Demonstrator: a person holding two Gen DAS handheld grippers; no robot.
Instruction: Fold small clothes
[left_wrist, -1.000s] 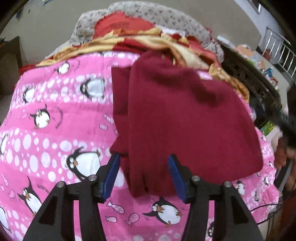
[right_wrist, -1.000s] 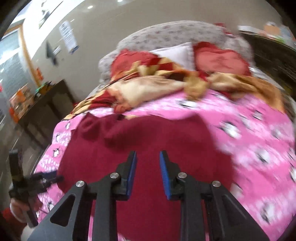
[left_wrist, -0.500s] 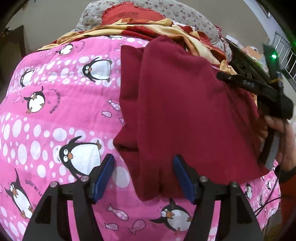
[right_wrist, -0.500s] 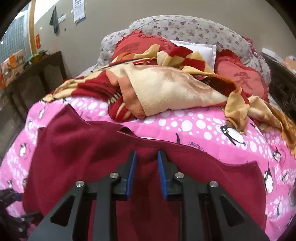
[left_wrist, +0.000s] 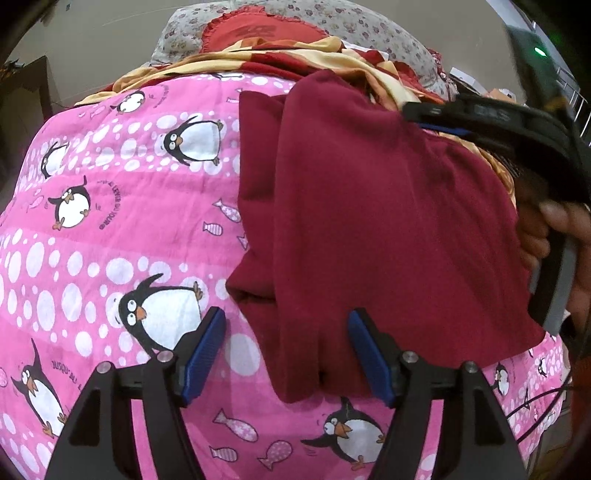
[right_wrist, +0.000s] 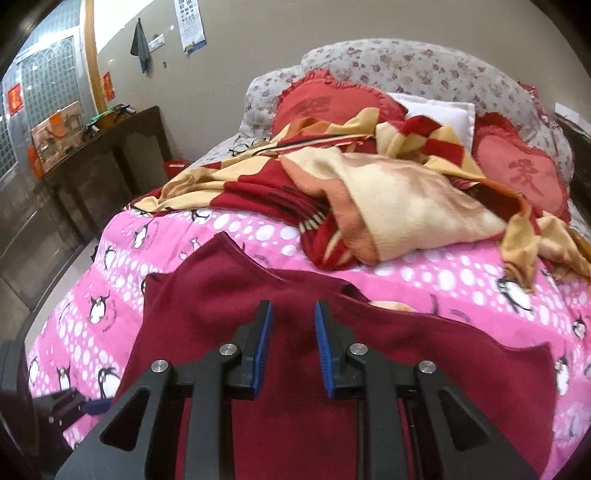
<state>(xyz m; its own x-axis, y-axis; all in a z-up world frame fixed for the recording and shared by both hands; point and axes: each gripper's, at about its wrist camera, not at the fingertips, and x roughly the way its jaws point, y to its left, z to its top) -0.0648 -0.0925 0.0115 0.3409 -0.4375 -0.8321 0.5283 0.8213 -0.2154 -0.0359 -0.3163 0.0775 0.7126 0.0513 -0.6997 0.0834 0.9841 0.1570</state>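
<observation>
Pink penguin quilt (left_wrist: 110, 221), red-and-cream blanket (right_wrist: 388, 199), heart cushions (right_wrist: 517, 170), dark side table (right_wrist: 110, 147)

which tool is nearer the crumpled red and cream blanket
Right. The right tool sits over the maroon garment's far edge, just short of the blanket. The left tool is at the garment's near end, the whole garment away.

a maroon garment (left_wrist: 388, 221) lies on a pink quilt (left_wrist: 110, 229) patterned with penguins and white dots.
</observation>
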